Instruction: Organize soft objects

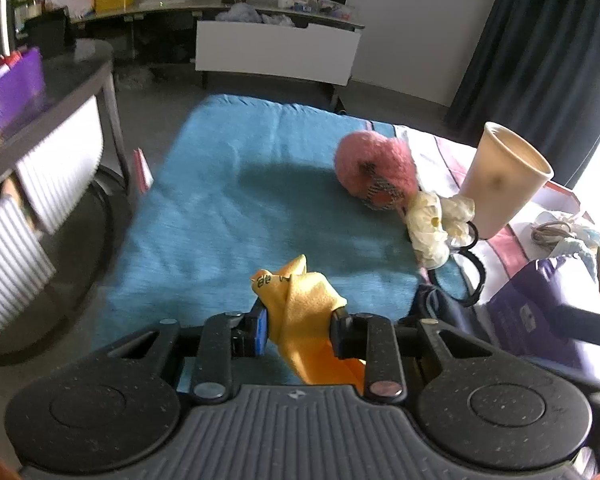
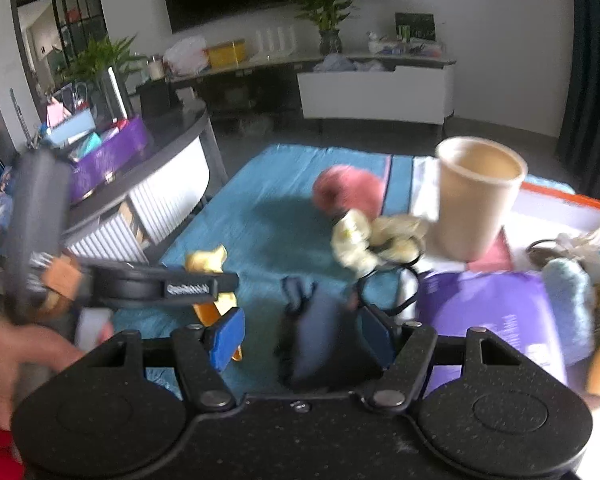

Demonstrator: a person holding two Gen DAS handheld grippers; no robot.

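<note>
I am picking up soft things one at a time, and right now my left gripper is squeezed tight on a yellow cloth, holding it just above the blue towel that covers the desk. My right gripper has its jaws wide apart, with a dark blue cloth lying between them, but the pads do not press on it, so it holds nothing yet. I think the next move is to carry the yellow cloth to where it belongs, and to close the right gripper on the dark blue cloth. I need to go slow so the cloth does not slip out. A pink fluffy ball sits on the towel, with a cream scrunchie beside it. The paper cup stands just beside the scrunchie, and it looks empty inside. A black hair tie lies near the cup.
</note>
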